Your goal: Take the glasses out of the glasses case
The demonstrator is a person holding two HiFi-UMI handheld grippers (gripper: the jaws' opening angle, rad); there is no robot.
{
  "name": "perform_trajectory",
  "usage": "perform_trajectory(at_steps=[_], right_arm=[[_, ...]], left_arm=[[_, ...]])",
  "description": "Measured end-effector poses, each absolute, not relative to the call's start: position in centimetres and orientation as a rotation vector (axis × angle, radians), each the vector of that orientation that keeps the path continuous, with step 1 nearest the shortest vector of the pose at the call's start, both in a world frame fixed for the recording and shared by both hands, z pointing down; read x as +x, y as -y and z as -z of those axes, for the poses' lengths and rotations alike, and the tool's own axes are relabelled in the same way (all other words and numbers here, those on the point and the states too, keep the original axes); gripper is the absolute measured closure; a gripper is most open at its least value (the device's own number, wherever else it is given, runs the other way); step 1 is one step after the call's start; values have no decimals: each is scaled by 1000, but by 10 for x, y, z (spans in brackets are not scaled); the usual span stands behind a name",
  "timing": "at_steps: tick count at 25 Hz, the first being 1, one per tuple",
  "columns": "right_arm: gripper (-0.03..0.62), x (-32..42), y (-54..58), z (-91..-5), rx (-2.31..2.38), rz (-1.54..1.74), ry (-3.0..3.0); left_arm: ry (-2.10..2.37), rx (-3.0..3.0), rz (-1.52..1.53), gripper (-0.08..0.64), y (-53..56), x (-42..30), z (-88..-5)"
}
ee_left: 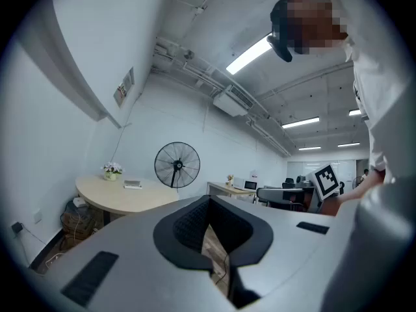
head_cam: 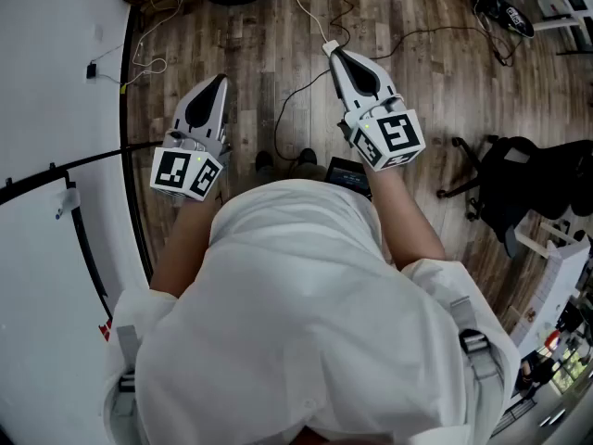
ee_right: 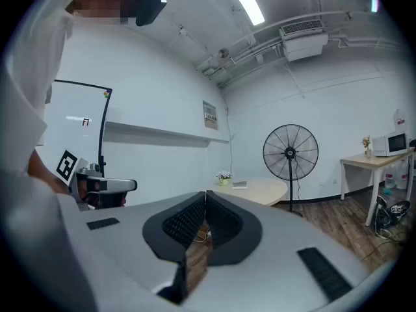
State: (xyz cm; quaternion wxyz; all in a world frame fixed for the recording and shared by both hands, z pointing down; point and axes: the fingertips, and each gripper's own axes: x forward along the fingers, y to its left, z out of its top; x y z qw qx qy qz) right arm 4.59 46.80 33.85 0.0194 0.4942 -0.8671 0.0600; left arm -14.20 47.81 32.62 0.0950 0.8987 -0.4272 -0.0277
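Both grippers are held out level in front of the person, over wood floor. The left gripper has its jaws pressed together with nothing between the pads. The right gripper is the same: tips meeting, empty.

The glasses case and the glasses are not in any view. They are not between either pair of jaws, not ahead of them, and not below them.

Far beyond the left jaws there is only room: a standing fan and a round bench with a small flower pot, all well apart from the tips. Beyond the right jaws are the same fan and, further to the right, a microwave. Under both jaws are loose cables on the floor. An office chair sits well off to the right of the right jaws.

Progress, as a judgement: the task is not started. Nothing is gripped and no case is reached or opened. Everything is left to do: get the case in front of the jaws, spread them, steady the case with one gripper, open it, and lift the glasses out with the other.
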Motion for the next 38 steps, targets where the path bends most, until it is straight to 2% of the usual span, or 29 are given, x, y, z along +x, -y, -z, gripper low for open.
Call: perform_trajectory(at_steps=[13, 38], right_arm=[[568, 57, -477, -336, 1580, -267, 2738], [566, 124, -522, -361, 1555, -305, 2758]], left_arm=[[1338, 2590, 118, 548, -484, -160, -336], [1271, 2659, -20, 548, -538, -96, -342]])
